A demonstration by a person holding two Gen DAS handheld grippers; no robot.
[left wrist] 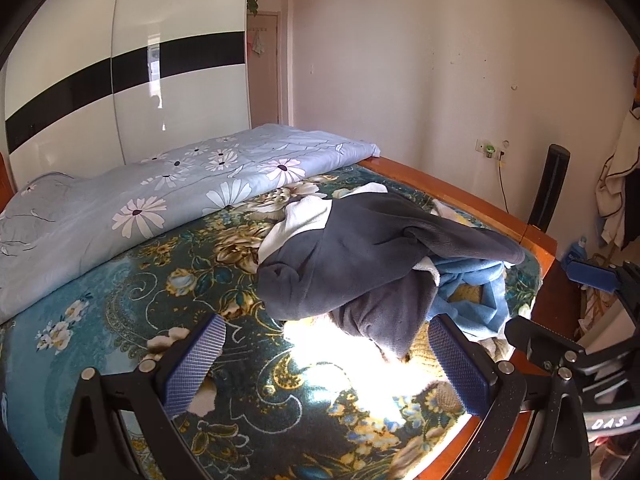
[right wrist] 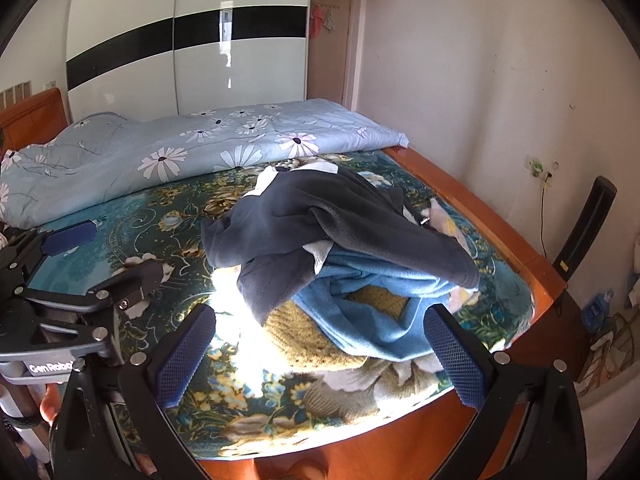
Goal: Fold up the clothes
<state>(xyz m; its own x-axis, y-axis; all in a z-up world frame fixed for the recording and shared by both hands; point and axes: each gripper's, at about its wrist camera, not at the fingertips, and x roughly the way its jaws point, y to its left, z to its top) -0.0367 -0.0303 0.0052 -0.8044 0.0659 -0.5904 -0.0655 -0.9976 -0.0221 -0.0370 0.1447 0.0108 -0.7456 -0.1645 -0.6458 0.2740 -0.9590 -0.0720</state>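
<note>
Both grippers spread wide, holding nothing: left gripper (left wrist: 326, 354), right gripper (right wrist: 320, 344). Ahead of both, on floral bedspread (left wrist: 120, 320): clothes pile (right wrist: 340, 248) in messy heap, dark grey fleece (left wrist: 360, 248) over blue garment (right wrist: 372, 308). Nothing folded yet, whole job left. Right view only shows yellow knit (right wrist: 304, 332) under pile

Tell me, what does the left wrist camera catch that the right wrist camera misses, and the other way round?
Only the left wrist view shows pale clothes hanging at the far right. Only the right wrist view shows the orange headboard and a yellow knitted piece under the blue garment. Both show the dark grey garment heaped on the patterned bedspread, the folded daisy quilt, the wardrobe, and both tools open: left tool, right tool.
</note>
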